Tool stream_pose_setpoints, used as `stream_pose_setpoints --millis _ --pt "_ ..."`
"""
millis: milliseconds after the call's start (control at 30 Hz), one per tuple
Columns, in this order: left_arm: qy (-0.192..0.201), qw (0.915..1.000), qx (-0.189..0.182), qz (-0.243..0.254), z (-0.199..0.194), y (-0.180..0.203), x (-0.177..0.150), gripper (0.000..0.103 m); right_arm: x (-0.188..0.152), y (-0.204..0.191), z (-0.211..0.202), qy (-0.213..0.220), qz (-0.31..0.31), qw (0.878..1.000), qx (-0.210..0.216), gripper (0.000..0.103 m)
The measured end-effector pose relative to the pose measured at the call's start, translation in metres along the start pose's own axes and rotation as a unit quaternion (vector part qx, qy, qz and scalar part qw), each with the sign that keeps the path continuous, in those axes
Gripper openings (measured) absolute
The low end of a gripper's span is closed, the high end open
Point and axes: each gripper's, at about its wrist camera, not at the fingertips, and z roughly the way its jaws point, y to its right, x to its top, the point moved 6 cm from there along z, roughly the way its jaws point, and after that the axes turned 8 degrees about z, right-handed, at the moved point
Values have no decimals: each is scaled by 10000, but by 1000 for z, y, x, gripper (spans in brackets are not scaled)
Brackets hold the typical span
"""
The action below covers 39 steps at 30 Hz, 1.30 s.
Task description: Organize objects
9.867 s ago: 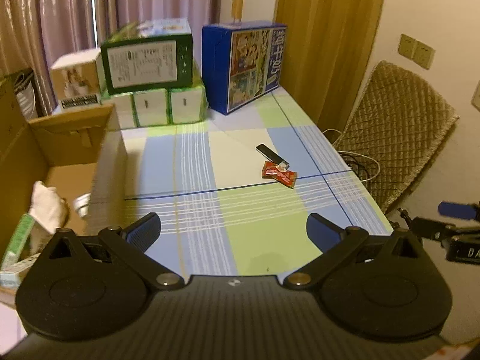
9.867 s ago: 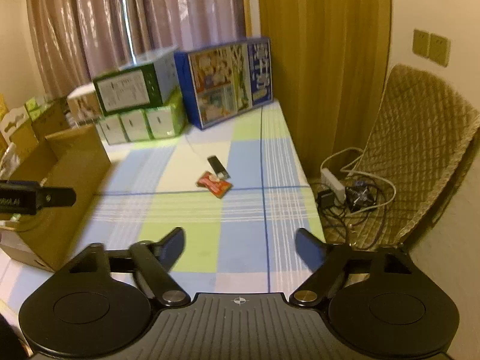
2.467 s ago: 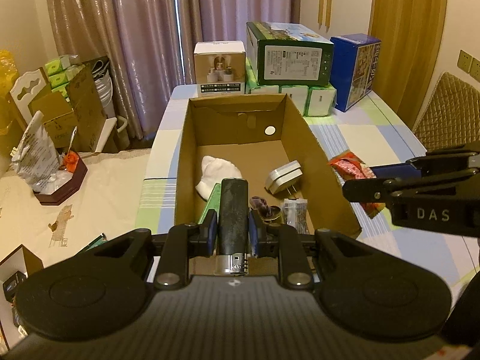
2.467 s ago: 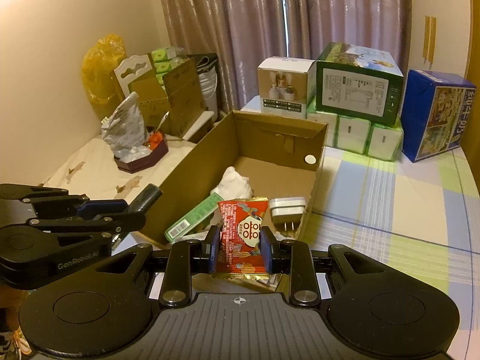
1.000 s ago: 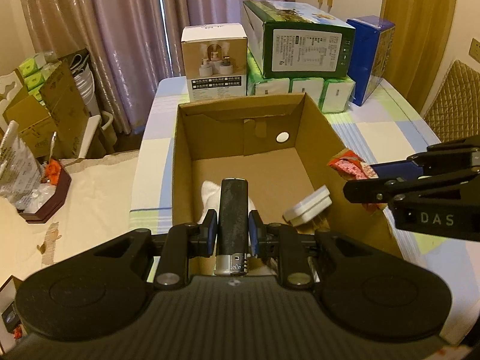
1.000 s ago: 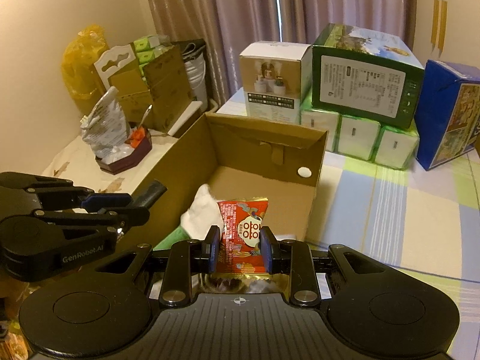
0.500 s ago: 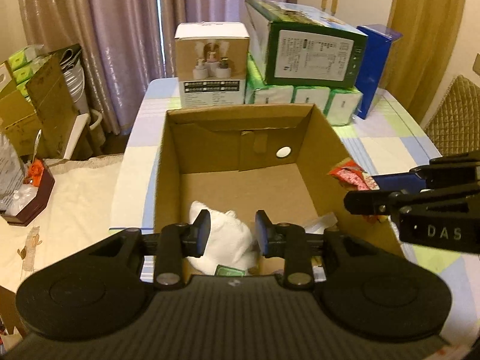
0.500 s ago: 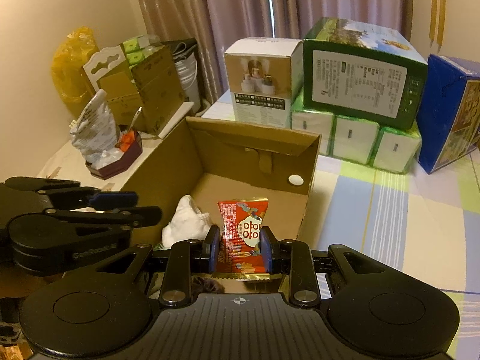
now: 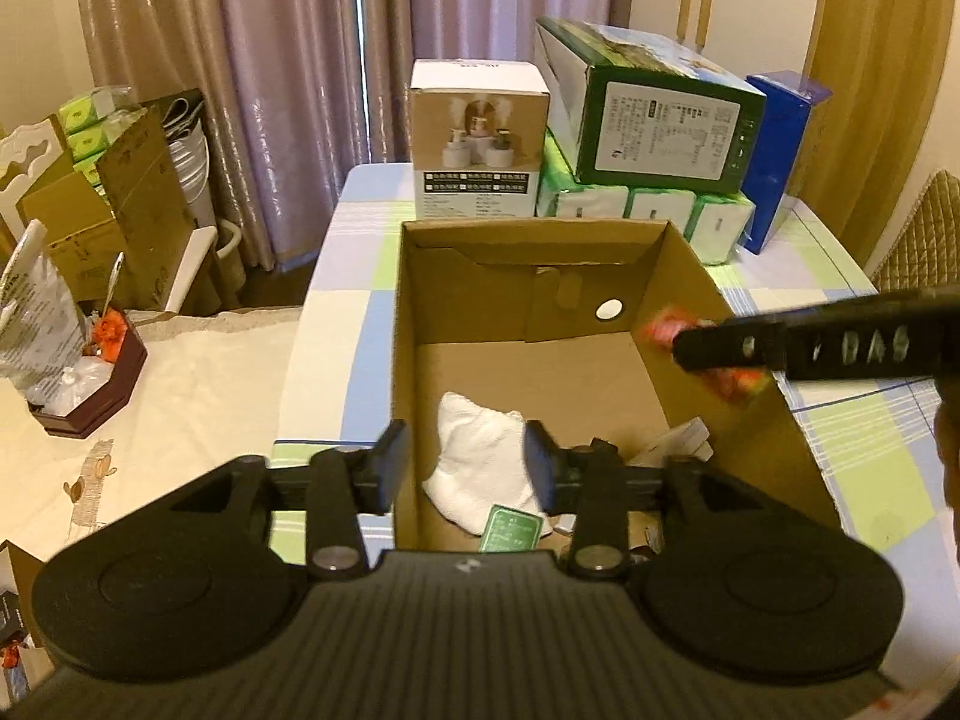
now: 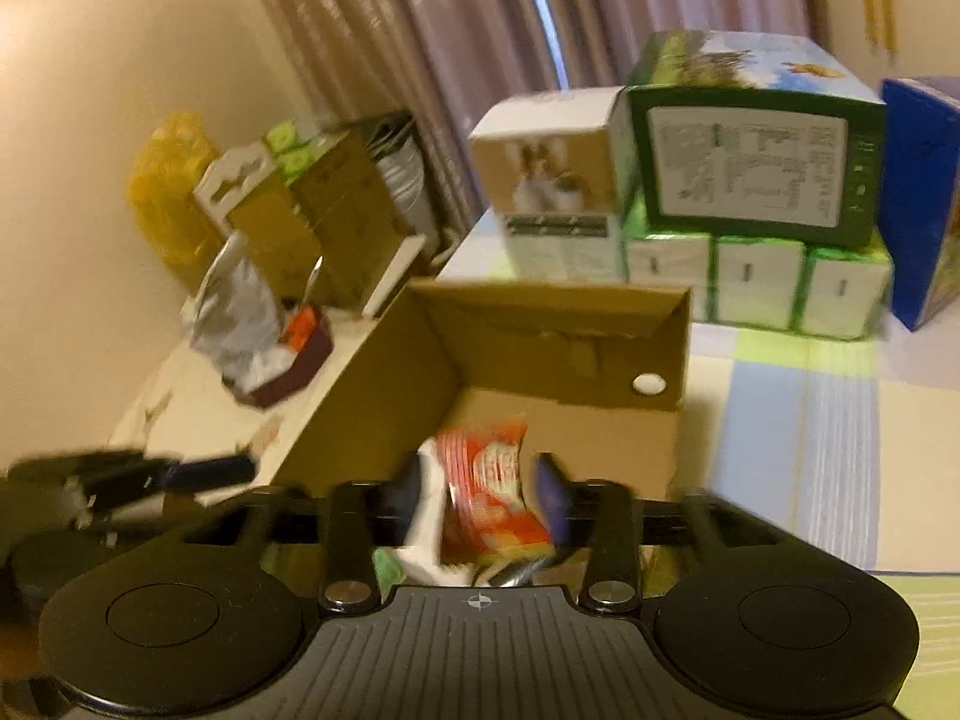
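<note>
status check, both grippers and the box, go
Left gripper open, empty, over brown cardboard box. Right gripper open around red snack packet, blurred. Nothing blocking.

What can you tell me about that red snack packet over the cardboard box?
The red crinkly foil snack packet has white markings and a gold edge, blurred by motion. It sits tilted between the right gripper fingers, which look parted; whether they grip it is unclear. It hangs over the open brown cardboard box, above a white cloth bundle.

one open cardboard box (image 9: 690, 276), one red snack packet (image 10: 486, 498), perhaps three tissue packs (image 9: 642, 216)
</note>
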Motion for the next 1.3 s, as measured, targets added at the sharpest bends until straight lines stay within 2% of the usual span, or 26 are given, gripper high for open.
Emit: stream_pose_setpoints --millis 133,233,300,433,500,533,600,700,800,967,1033,1300 --pt "44 10000 32 -36 -11 -4 -5 53 2 2 -12 137 -46 9999 -52 54" --pt "89 10000 41 -12 -23 -3 -10 64 -2 7 -23 176 48 9998 -75 57" --pt "148 9999 46 -12 -33 -1 -13 76 -7 10 -33 194 112 9997 -91 63" --pt "278 9996 91 -61 -59 5 -21 93 -24 8 -59 241 130 9995 -146 71" --pt "325 9994 134 -36 -73 9 -25 102 -35 6 -75 261 138 9993 -239 78" --pt "346 9993 167 -17 -81 11 -29 102 -42 4 -84 271 126 9991 -288 81" --pt "388 9990 223 7 -96 16 -35 102 -56 -3 -101 335 62 9986 -416 95" --pt "464 9986 228 -66 -119 21 -47 102 -76 -12 -124 362 59 9982 -469 101" --pt "507 9982 287 -124 -140 26 -58 102 -93 -20 -146 362 74 9984 -437 101" --pt "551 9977 391 -35 -173 42 -74 102 -118 -26 -171 332 -49 9964 -777 101" --pt "524 9978 391 -148 -182 47 -80 102 -128 -24 -179 297 -13 9951 -942 101" --pt "381 9981 346 -332 -207 71 -105 102 -169 -16 -197 48 91 9942 -1074 101"
